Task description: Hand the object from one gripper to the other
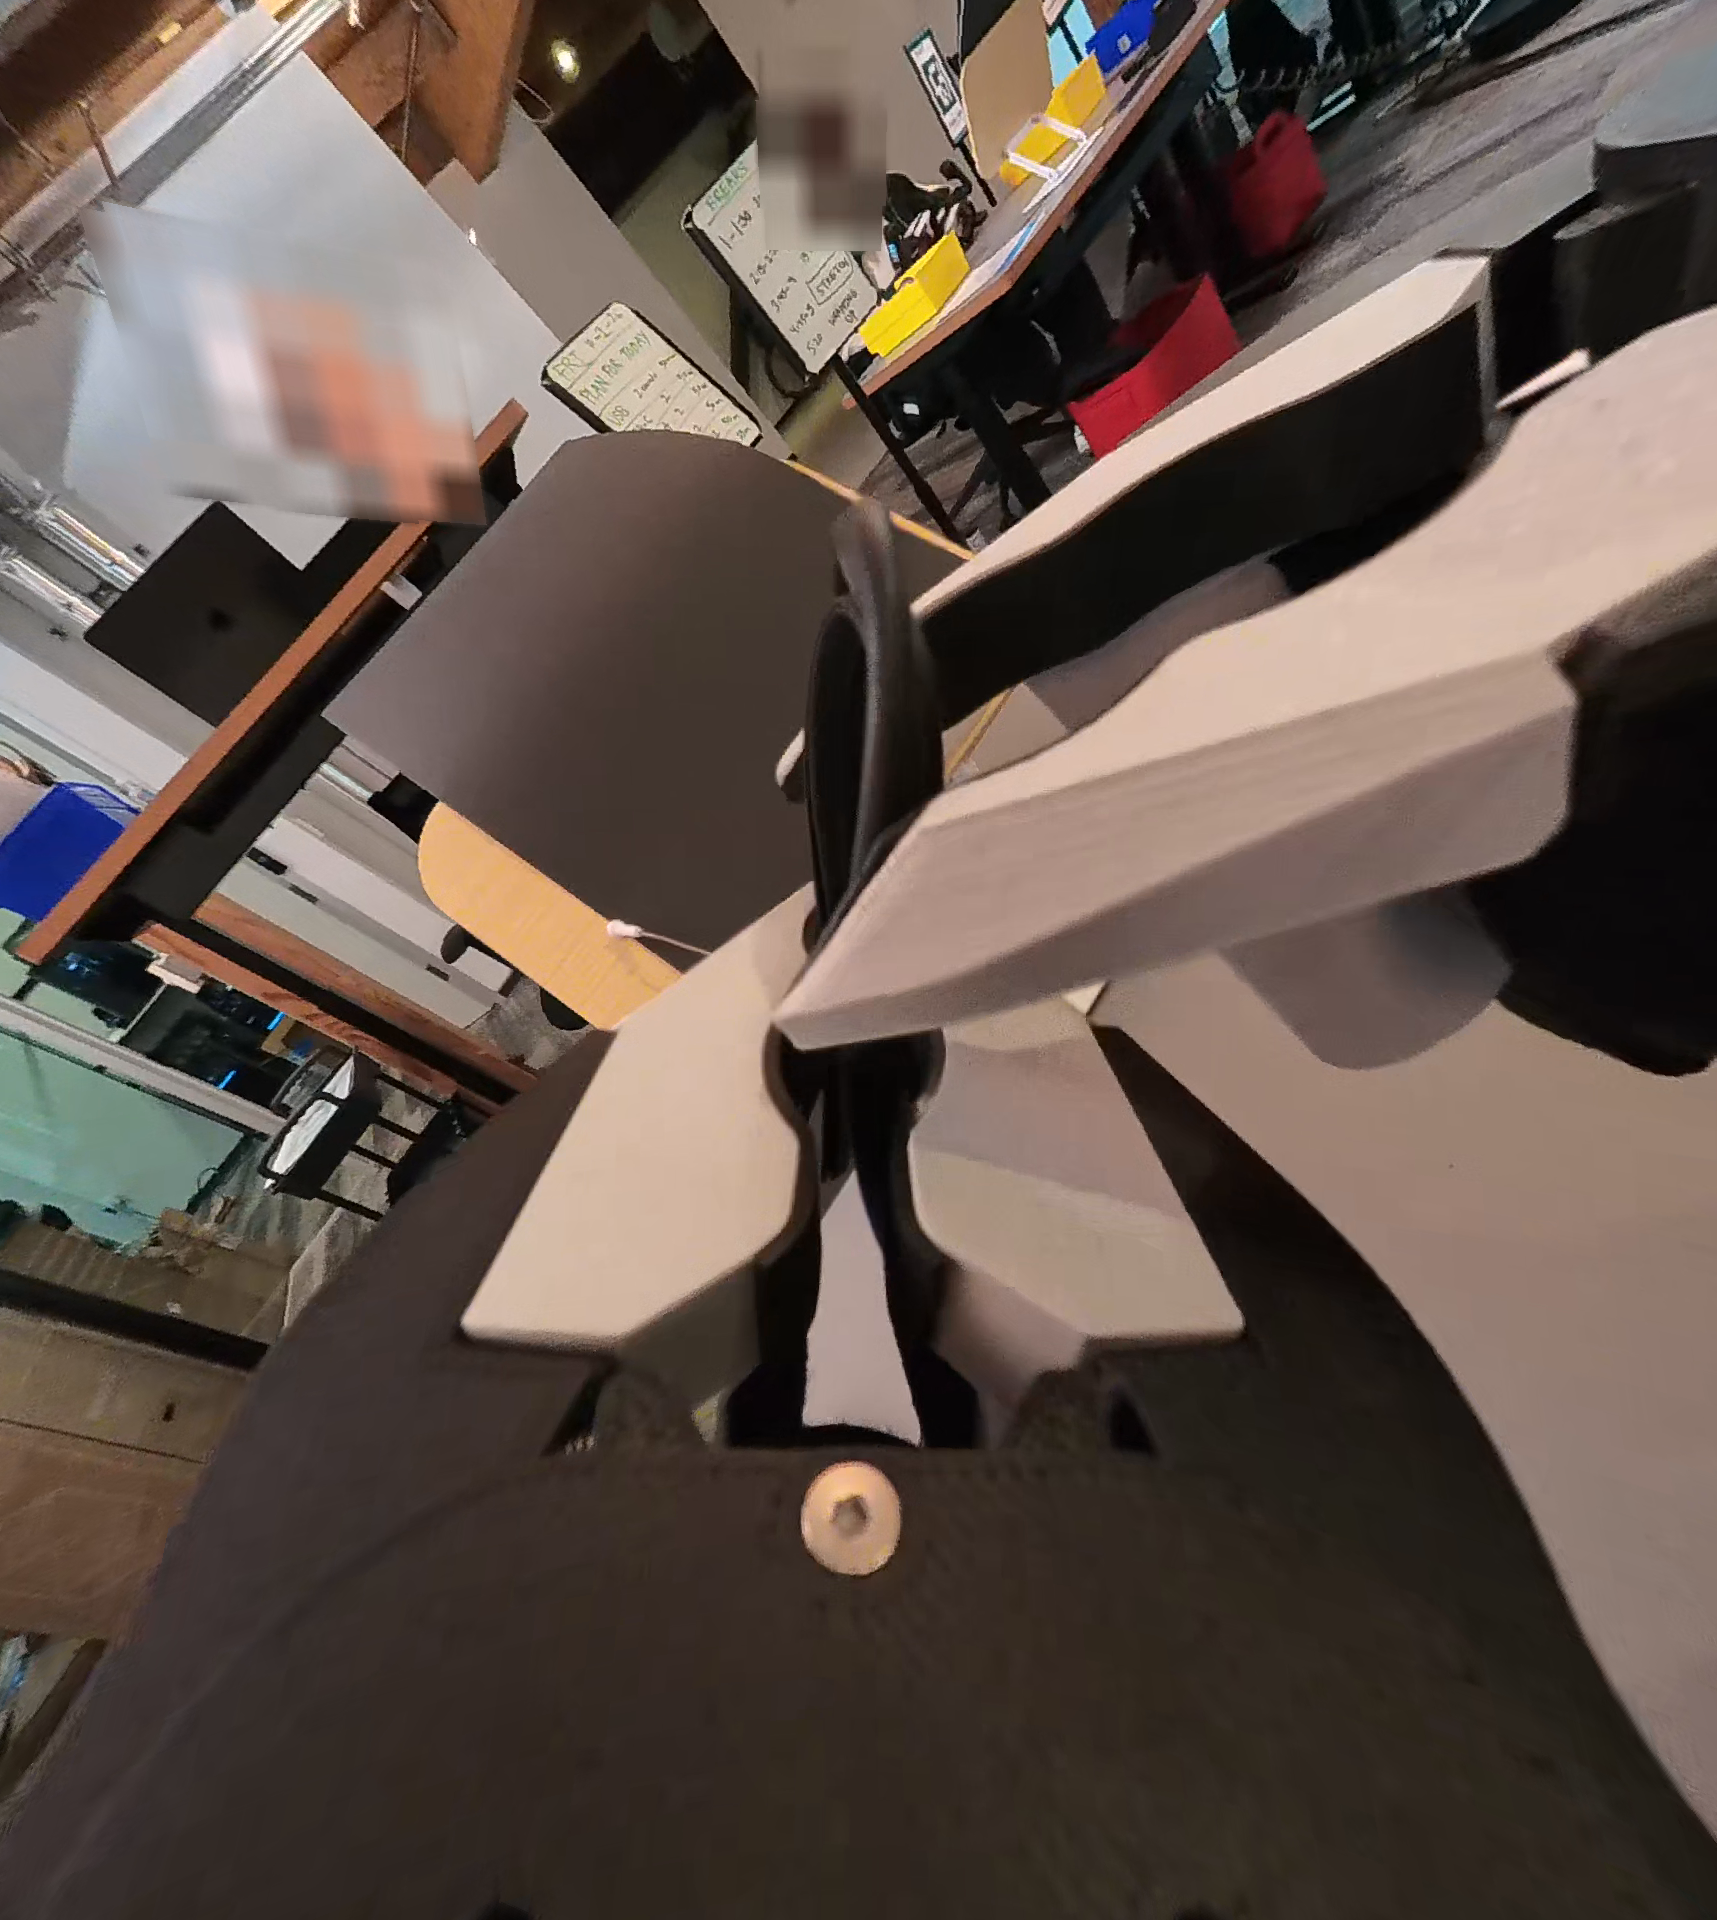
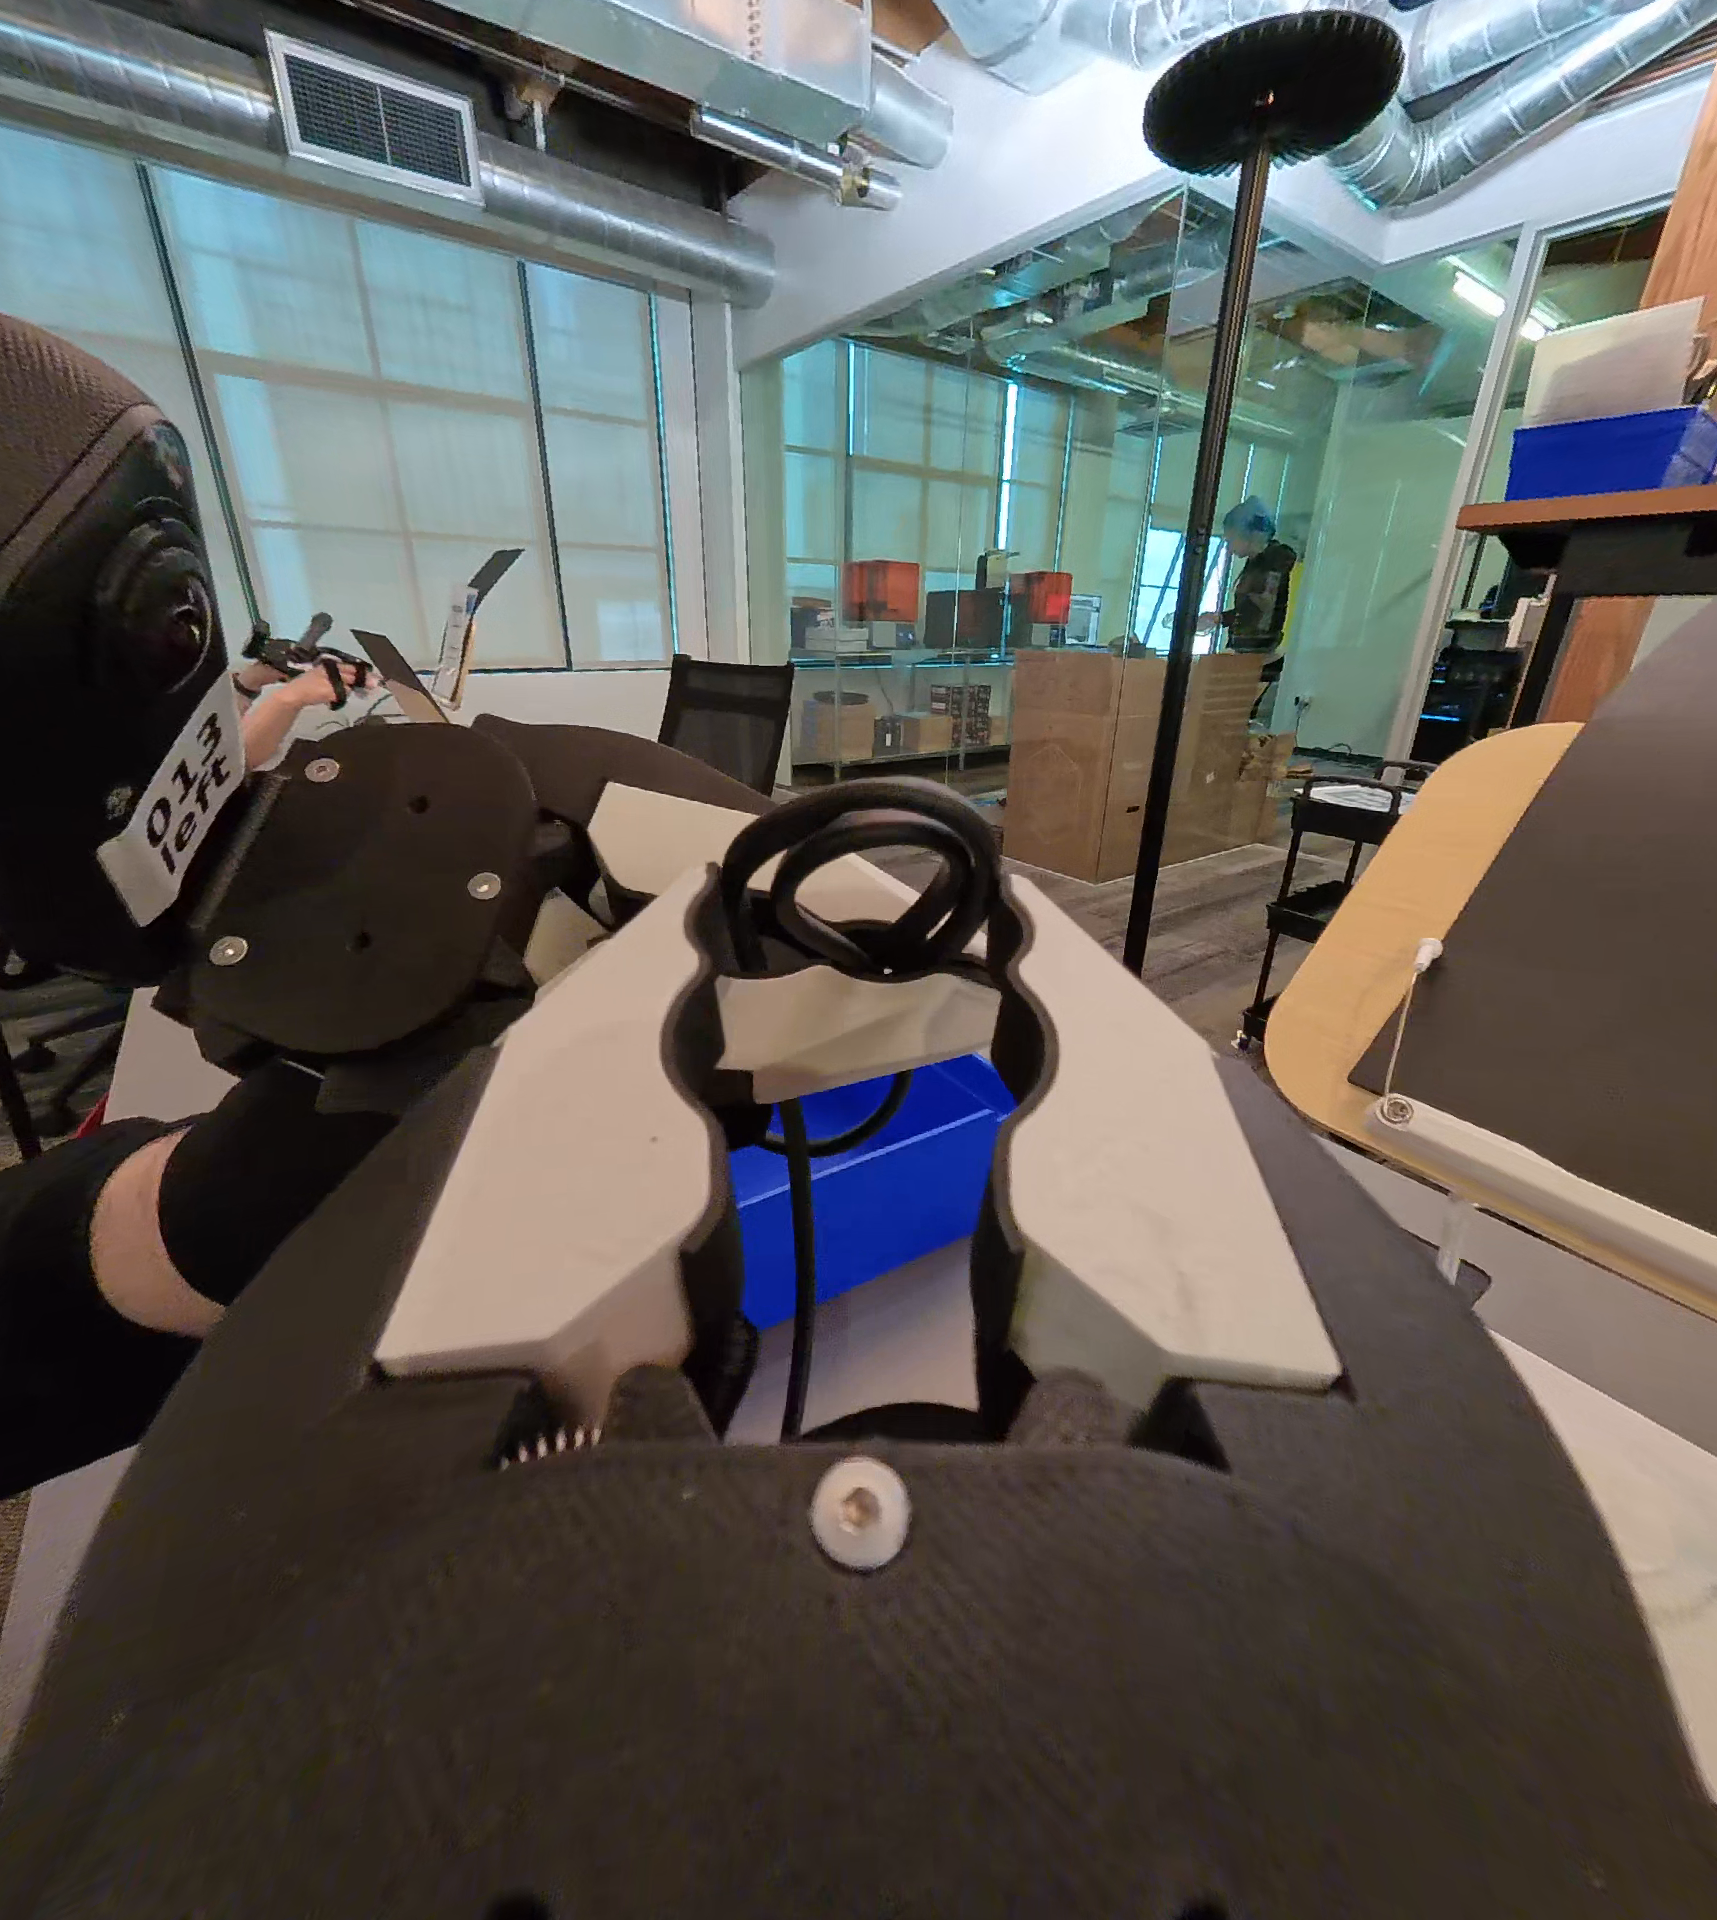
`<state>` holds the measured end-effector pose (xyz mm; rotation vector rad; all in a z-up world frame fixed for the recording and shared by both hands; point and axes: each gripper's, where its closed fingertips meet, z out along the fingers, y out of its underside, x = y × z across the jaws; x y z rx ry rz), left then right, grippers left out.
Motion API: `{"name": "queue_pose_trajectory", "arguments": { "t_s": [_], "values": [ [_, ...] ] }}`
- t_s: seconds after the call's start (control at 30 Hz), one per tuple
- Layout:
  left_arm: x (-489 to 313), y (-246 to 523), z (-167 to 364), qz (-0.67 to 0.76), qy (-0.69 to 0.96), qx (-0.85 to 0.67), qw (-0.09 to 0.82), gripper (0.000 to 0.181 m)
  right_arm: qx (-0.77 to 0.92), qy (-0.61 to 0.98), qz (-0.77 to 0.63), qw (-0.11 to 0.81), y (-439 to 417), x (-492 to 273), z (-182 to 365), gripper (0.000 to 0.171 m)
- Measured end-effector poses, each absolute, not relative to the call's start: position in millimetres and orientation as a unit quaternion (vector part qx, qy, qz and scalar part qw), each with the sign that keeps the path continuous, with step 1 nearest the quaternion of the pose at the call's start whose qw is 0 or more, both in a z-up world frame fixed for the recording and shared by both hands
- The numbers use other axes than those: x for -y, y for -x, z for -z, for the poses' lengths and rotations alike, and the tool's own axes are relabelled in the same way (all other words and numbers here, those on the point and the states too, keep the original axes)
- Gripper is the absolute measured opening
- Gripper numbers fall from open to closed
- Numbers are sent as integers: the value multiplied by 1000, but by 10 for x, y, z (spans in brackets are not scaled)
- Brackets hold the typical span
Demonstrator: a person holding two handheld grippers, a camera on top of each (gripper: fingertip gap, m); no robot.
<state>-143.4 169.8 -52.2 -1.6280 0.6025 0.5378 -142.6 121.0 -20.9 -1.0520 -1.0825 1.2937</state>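
Left gripper (image 1: 859,1049) is pinching the coiled black cable (image 1: 869,727) just ahead of its tips, right gripper (image 2: 859,935) is standing spread around the loops, so it should be squeezing fully before left lets go.

black cable (image 2: 864,883), grey-fingered black gripper (image 2: 859,1049) (both alike), blue bin (image 2: 885,1195)

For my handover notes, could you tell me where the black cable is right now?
The black cable is held up in the air, centred in both wrist views, between the left gripper and right gripper, above the blue bin.
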Motion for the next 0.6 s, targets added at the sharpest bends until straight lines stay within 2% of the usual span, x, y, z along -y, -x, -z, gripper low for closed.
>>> {"name": "queue_pose_trajectory", "arguments": {
  "t_s": [0.13,0.27,0.6],
  "values": [
    [-1701,1411,509,-232,704,-261,618,0,455,437,-549,548,1394,-1213,194,32],
    [-1702,1376,517,-227,704,-266,618,0,463,427,-550,548,1372,-1187,195,8],
    [-1701,1301,522,-211,703,-286,615,1,470,419,-551,547,1326,-1205,172,4]
  ]
}}
